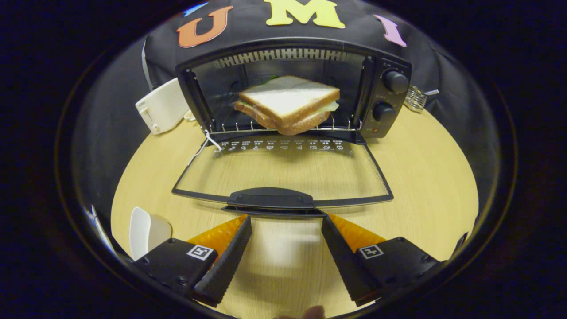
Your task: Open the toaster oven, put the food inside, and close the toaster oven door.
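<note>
The back of the toaster oven is dim behind the sandwich, so the rear wall and any heating parts are hard to make out, and the small symbols printed along the inner edge of the door are too fine to read. A white appliance to the left of the oven is partly hidden by the oven's side, and a wire object peeks out from behind its right side, mostly covered. A white piece near the left finger is cut off, so what it is cannot be told. Inside the oven, the sandwich lies on the wire rack, its front corner jutting a little past the rack's front edge. The door is folded down flat over the light wooden counter, its handle just ahead of the fingertips. The hand-held gripper is spread wide and holds nothing; bare counter shows between its fingers. Two knobs sit on the oven's right panel.
</note>
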### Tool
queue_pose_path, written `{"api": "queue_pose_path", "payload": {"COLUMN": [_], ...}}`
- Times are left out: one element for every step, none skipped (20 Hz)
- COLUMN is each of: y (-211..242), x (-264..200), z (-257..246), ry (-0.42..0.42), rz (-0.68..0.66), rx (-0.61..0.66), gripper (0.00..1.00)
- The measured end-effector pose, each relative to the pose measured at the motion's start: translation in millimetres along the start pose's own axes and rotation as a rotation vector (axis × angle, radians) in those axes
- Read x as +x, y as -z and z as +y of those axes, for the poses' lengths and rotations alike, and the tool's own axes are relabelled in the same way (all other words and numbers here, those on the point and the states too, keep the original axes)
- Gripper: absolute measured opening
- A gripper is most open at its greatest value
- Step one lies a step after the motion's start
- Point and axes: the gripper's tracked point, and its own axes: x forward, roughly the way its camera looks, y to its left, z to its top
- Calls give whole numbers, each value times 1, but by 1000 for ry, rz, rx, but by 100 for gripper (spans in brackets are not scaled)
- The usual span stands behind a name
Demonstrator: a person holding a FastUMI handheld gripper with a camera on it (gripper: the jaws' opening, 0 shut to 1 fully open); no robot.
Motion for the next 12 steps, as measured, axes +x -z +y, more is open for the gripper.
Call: {"api": "queue_pose_path", "payload": {"y": [-5, -10, -18, -23, -31, -41, -48, -55, -64, -71, -77, -80], "x": [-9, -16, -23, -27, -31, -34, -40, -43, -46, -48, -49, -51], "z": [0, 1, 1, 2, 3, 2, 4, 4, 4, 4, 5, 4], "ry": [-6, -9, -13, -16, -18, -19, -21, -20, -17, -15, -12, -4], "rz": [-19, -36, -58, -83, -113, -144, -172, -196, -215, -231, -242, -246], "rx": [-4, -9, -14, -19, -22, -28, -32, -36, -48, -49, -44, -44], "gripper": [100, 100, 100, 100, 100, 100, 100, 100, 100, 100, 100, 100]}}
